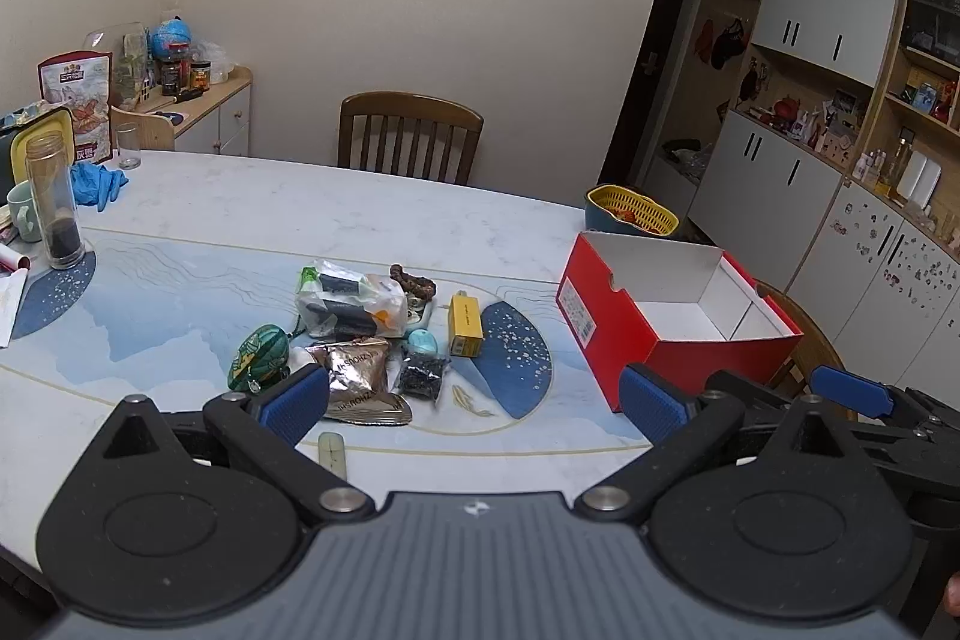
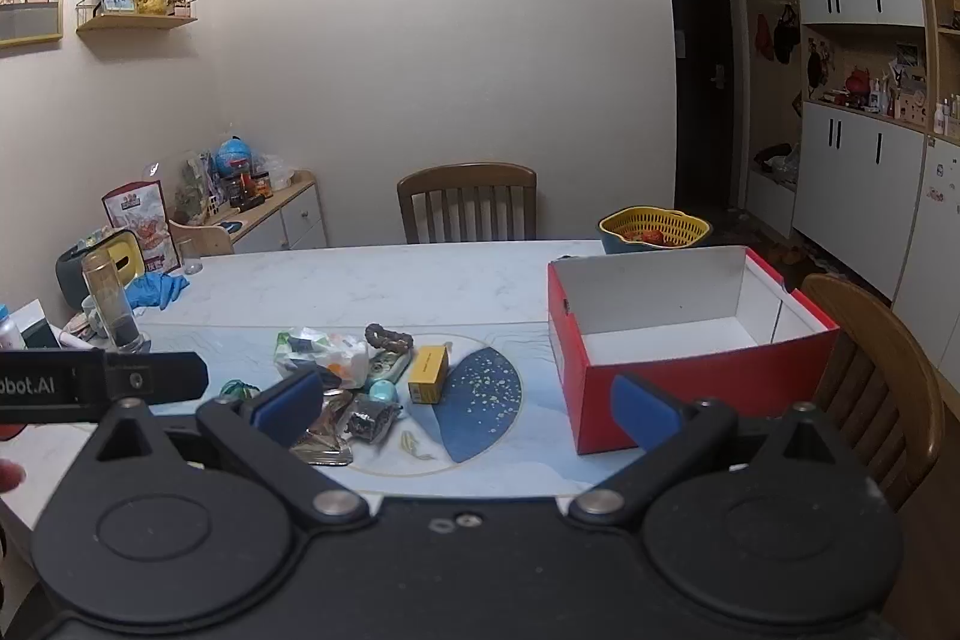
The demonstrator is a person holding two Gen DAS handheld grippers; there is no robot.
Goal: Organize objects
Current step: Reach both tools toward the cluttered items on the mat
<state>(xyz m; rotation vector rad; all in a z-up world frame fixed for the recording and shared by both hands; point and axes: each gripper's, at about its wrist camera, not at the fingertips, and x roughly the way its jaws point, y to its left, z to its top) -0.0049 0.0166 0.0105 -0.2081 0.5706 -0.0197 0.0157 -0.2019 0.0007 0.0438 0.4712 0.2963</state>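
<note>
A pile of small items lies mid-table: a clear plastic bag [image 1: 348, 304], a brown foil packet [image 1: 357, 379], a green oval pouch [image 1: 259, 358], a yellow box [image 1: 466, 325], a brown bead bracelet [image 1: 413, 281], a small teal object [image 1: 422, 342] and a black bead bag [image 1: 423, 376]. An open, empty red box [image 1: 678, 328] stands at the right. My left gripper [image 1: 474, 406] is open and empty, above the near table edge. My right gripper [image 2: 465, 409] is open and empty; the pile [image 2: 360, 388] and the red box [image 2: 690, 346] lie beyond it.
A yellow basket [image 1: 630, 211] sits behind the red box. A tall glass jar [image 1: 54, 202], blue gloves [image 1: 96, 181] and a mug stand at the table's left. Wooden chairs stand at the far side [image 1: 411, 136] and at the right [image 2: 870, 370]. A pale strip [image 1: 333, 454] lies near the front edge.
</note>
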